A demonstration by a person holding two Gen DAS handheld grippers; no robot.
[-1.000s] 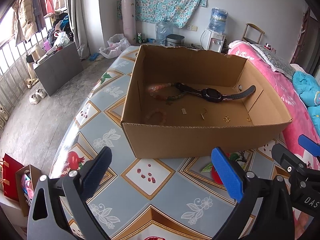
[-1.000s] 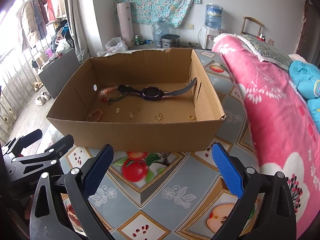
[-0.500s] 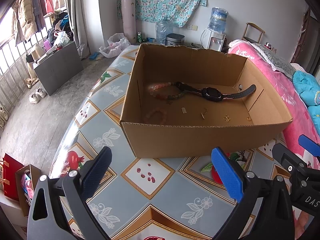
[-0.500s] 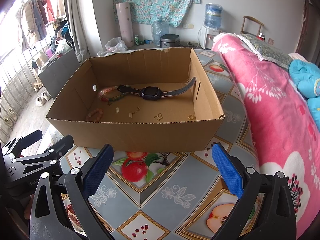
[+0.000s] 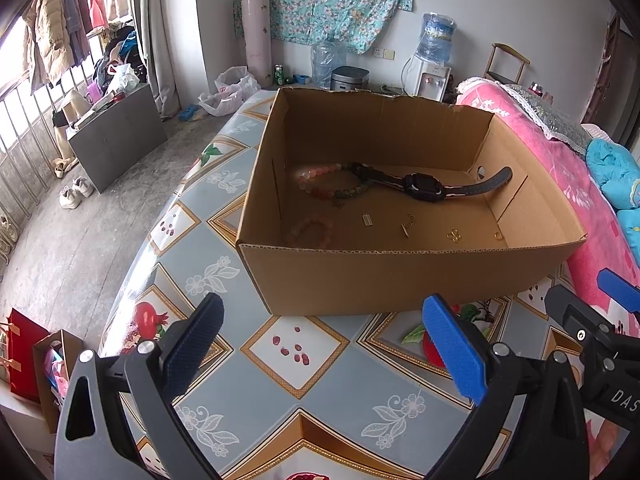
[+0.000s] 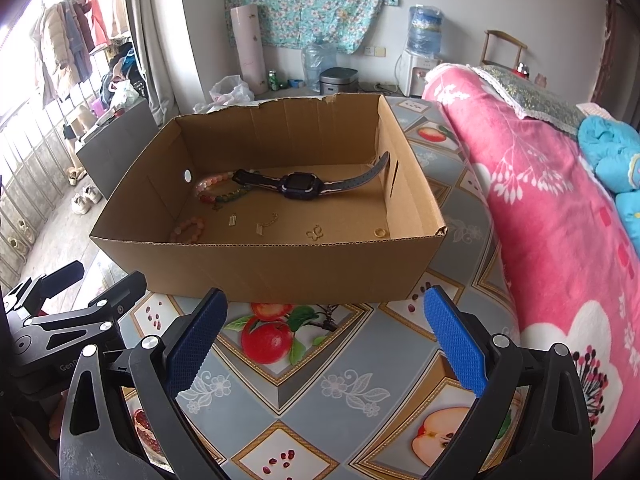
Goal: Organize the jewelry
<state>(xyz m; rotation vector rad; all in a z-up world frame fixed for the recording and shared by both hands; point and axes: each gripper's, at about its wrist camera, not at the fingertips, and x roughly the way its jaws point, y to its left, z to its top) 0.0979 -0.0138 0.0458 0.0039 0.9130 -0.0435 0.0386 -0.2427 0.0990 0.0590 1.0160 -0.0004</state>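
An open cardboard box (image 5: 360, 276) (image 6: 280, 268) stands on the tiled table. Inside lie a black watch (image 5: 424, 186) (image 6: 300, 186), a pink and green bead necklace (image 5: 332, 190) (image 6: 218, 194), a pink bead bracelet (image 5: 312, 232) (image 6: 188, 230), and small gold pieces: a bar (image 5: 367, 219), a chain (image 6: 267, 224), a butterfly charm (image 6: 315, 232) and a ring (image 6: 380, 233). My left gripper (image 5: 324, 348) is open in front of the box's near wall, holding nothing. My right gripper (image 6: 326, 340) is open too, also short of the box.
A pink flowered blanket (image 6: 560, 240) rises along the table's right side. The table's left edge (image 5: 132, 280) drops to a concrete floor with a grey cabinet (image 5: 116, 140) and shoes. A red bag (image 5: 20, 352) sits low on the left.
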